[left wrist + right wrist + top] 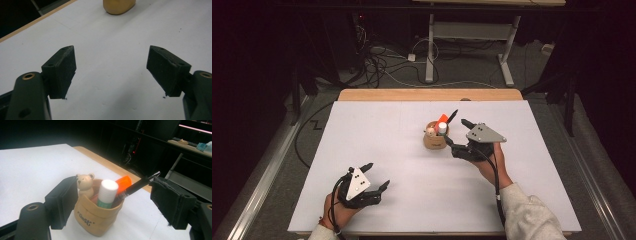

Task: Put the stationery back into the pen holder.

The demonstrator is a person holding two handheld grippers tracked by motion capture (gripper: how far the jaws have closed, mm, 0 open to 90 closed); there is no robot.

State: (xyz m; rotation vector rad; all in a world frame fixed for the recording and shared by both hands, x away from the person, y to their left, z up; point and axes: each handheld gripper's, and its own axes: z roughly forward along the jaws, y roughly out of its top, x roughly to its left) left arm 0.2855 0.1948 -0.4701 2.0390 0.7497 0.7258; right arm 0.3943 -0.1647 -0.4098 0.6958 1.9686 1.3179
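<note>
A tan pouch-shaped holder [434, 141] [96, 220] stands upright near the middle of the white table [412, 200]. It holds a small bear figure [85, 183], a white-capped glue stick [107, 192], an orange marker [124, 181] and a black pen [137, 185] that leans to the right. My right gripper [455, 132] [115, 200] is open just right of the holder, one jaw on each side of it. I cannot tell whether the jaws touch it. My left gripper [378, 175] [111, 72] is open low over the front left of the table, with nothing between its jaws.
The holder's base [119, 6] lies far ahead of the left gripper. A wooden table edge [427, 94] runs along the back. Beyond it are floor cables [382, 62] and a desk frame [472, 35]. Bare white surface surrounds the holder.
</note>
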